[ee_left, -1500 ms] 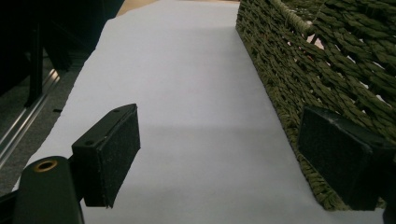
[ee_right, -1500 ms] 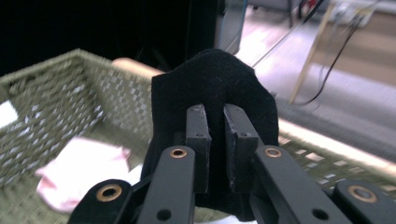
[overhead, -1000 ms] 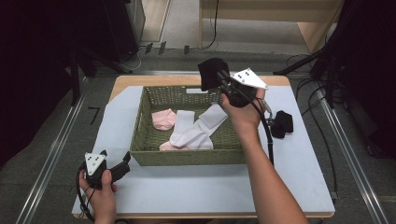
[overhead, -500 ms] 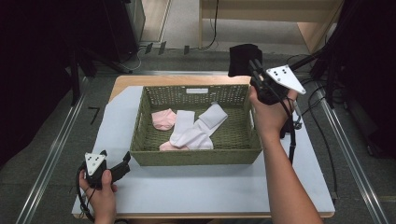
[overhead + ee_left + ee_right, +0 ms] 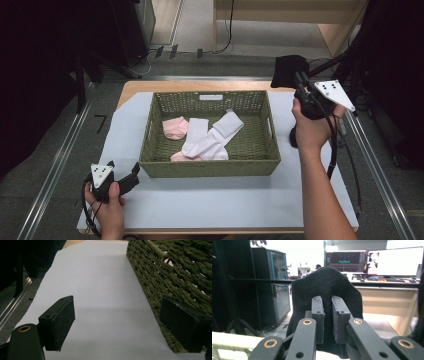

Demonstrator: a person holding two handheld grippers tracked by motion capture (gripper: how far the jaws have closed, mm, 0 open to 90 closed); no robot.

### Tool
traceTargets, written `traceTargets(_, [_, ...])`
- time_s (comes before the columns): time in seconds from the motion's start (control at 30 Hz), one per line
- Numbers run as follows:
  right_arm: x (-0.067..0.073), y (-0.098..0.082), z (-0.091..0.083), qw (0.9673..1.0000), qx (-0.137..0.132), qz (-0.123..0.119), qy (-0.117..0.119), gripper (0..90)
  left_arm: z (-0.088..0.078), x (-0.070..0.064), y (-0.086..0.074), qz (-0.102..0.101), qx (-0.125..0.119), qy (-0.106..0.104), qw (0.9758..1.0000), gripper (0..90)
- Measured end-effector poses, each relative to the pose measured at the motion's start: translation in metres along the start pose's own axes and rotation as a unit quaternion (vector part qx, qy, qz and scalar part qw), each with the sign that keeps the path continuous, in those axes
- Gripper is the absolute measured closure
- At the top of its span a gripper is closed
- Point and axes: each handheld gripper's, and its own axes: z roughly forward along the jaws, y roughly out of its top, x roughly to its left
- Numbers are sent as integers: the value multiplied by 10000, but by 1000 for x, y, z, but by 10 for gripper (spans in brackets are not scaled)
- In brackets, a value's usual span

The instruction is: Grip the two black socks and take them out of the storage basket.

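A green woven basket (image 5: 207, 167) stands mid-table and holds a pink sock (image 5: 175, 127) and white socks (image 5: 212, 137). My right gripper (image 5: 299, 80) is raised past the basket's far right corner and is shut on a black sock (image 5: 287, 70). In the right gripper view the jaws (image 5: 327, 315) pinch the black sock (image 5: 327, 282), which stands up behind them. My left gripper (image 5: 132, 172) rests at the near left of the table, open. In its own view the left gripper (image 5: 117, 322) has nothing between its pads, and the basket wall (image 5: 180, 272) runs beside the right-hand pad.
A white sheet (image 5: 210, 200) covers the table. Another dark item (image 5: 293, 139) lies right of the basket, mostly behind the right hand. Metal rails run along both sides of the table, and cables lie on the floor beyond it.
The right hand has carried the black sock from over the basket's far rim to the right, past its far right corner. The left gripper has stayed put.
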Motion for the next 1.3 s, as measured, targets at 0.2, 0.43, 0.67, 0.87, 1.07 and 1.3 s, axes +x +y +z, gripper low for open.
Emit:
traceTargets(0.2, [-17,-15,-9,9998,148,25,-164,823,0,0,0,2,-3,-2,10000,147])
traceTargets(0.43, [-36,-49,-24,9978,522,77,-406,822,0,0,0,1,-11,0,10000,147])
traceTargets(0.67, [-40,-79,-35,9936,937,166,-605,822,0,0,0,4,-8,3,10000,147])
traceTargets(0.87, [-46,-111,-45,9873,1327,331,-814,820,0,0,0,18,-19,-4,10000,147])
traceTargets(1.07, [-52,-116,-48,9839,1436,480,-948,808,0,-1,0,14,-18,3,10000,147])
traceTargets(1.3, [-55,-106,-56,9858,1123,820,-946,639,0,0,0,10,-28,-6,10000,147])
